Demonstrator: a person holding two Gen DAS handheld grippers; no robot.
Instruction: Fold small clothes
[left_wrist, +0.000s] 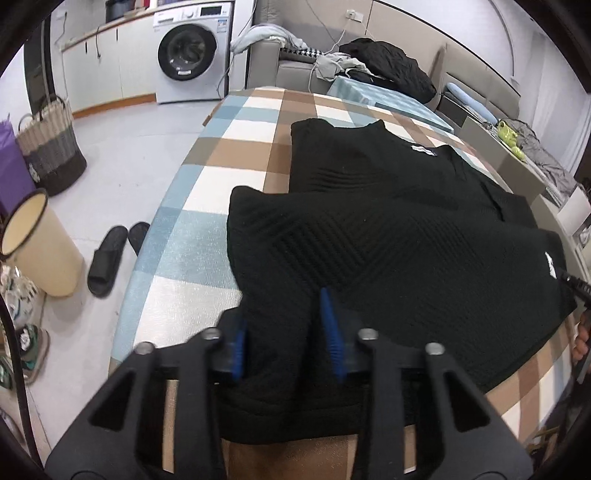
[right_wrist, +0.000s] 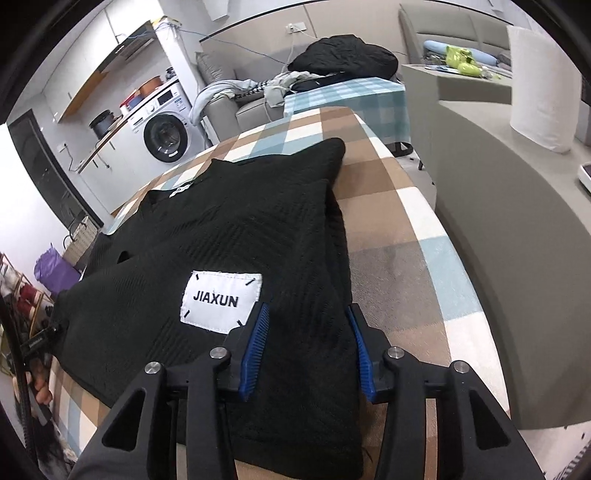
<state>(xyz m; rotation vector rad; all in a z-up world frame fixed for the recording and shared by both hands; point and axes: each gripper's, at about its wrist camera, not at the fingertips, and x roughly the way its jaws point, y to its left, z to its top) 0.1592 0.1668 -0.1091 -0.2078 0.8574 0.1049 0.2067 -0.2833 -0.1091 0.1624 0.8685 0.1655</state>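
Both tongs, left (left_wrist: 286, 328) and right (right_wrist: 308, 347), angled downward, jaws parted.

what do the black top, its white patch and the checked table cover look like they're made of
Black top: likely a soft matte knit; raised diagonal ribs show.
White patch: seemingly woven cloth, tacked on by black corner stitches.
Checked table cover: possibly coated plastic; faint sheen, fine pebbled grain.

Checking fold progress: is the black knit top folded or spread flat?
Partly folded: black knit top has one layer lying doubled over its body, collar end flat.
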